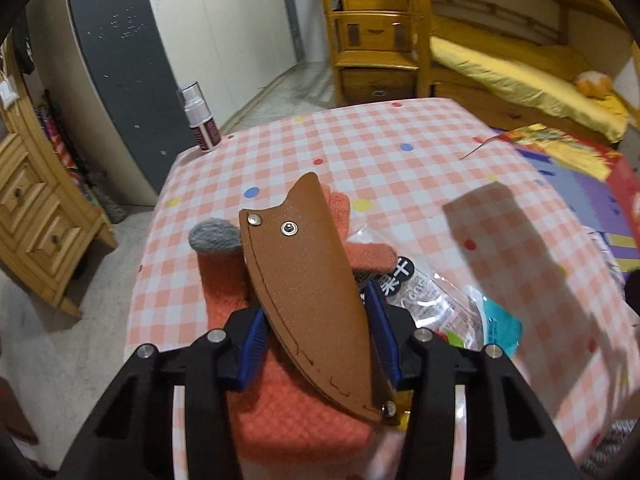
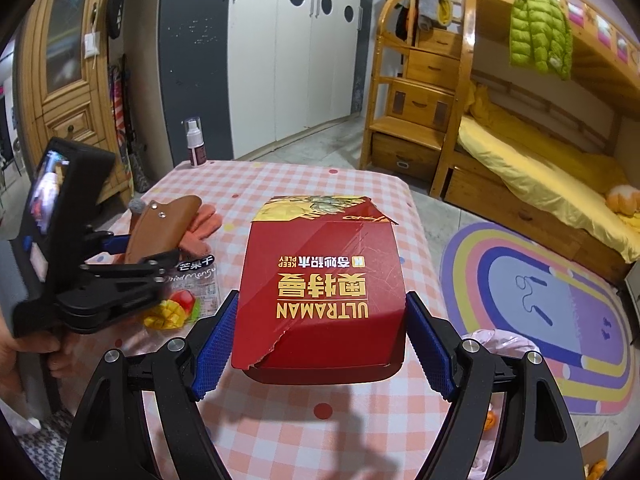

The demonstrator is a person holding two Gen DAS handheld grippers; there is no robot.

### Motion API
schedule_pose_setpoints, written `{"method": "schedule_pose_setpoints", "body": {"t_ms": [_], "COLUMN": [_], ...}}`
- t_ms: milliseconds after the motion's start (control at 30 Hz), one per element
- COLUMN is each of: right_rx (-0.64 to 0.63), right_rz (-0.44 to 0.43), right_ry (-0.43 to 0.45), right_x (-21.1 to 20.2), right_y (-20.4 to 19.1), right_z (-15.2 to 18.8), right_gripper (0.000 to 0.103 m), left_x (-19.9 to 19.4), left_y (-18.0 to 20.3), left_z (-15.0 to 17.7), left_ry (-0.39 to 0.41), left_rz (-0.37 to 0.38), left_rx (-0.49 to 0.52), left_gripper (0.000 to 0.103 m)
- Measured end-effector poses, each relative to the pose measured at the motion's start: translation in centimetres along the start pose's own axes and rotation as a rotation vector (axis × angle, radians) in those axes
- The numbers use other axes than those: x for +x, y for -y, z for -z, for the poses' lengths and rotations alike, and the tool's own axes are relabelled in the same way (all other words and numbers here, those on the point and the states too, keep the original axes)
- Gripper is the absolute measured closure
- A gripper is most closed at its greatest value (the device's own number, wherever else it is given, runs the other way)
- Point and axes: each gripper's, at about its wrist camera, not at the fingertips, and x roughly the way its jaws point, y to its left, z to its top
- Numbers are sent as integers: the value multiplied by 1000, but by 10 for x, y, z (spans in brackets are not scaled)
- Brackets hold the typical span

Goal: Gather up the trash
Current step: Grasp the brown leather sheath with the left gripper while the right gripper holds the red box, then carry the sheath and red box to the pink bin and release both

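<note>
My left gripper (image 1: 316, 324) is shut on a brown leather knife sheath (image 1: 308, 292) and holds it above an orange knitted glove (image 1: 280, 404) on the checked table (image 1: 360, 152). A clear dried-mango snack bag (image 1: 432, 300) lies just right of the glove. In the right wrist view, my right gripper (image 2: 322, 336) is shut on a torn red Ultraman box (image 2: 320, 292), its blue pads against both sides, held a little above the table (image 2: 280, 420). The left gripper (image 2: 120, 256) with the sheath (image 2: 160, 224) shows there at the left, over the mango bag (image 2: 192, 296).
A white spray bottle (image 1: 200, 120) stands at the table's far left corner, also in the right wrist view (image 2: 195, 142). A pink plastic bag (image 2: 504, 340) hangs off the table's right edge. Wooden drawers, a bunk bed and a colourful rug surround the table.
</note>
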Motion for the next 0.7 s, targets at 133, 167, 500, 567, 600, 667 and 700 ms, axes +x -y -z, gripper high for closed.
{"method": "schedule_pose_setpoints", "body": {"t_ms": [133, 167, 500, 567, 600, 667, 700], "right_rx": [-7, -10, -28, -31, -34, -40, -44], "right_rz": [1, 0, 3, 0, -2, -3, -2], "right_ry": [-4, -5, -22, -20, -19, -21, -24], "right_x": [1, 1, 5, 5, 4, 5, 6], "right_y": [-2, -2, -5, -5, -6, -7, -8], "right_z": [-1, -1, -2, -2, -1, 0, -1], "right_gripper": [24, 24, 24, 24, 24, 24, 24], "left_x": [-7, -8, -12, -10, -11, -12, -11], "left_y": [-10, -14, -32, -34, -34, -31, -30], "left_z": [8, 9, 21, 19, 18, 14, 12], "left_ry": [2, -1, -21, -20, -14, 4, 6], "left_rz": [91, 114, 131, 130, 126, 97, 88], "left_rx": [10, 4, -54, -80, -84, -87, -88], "left_gripper": [58, 58, 40, 40, 40, 40, 41]}}
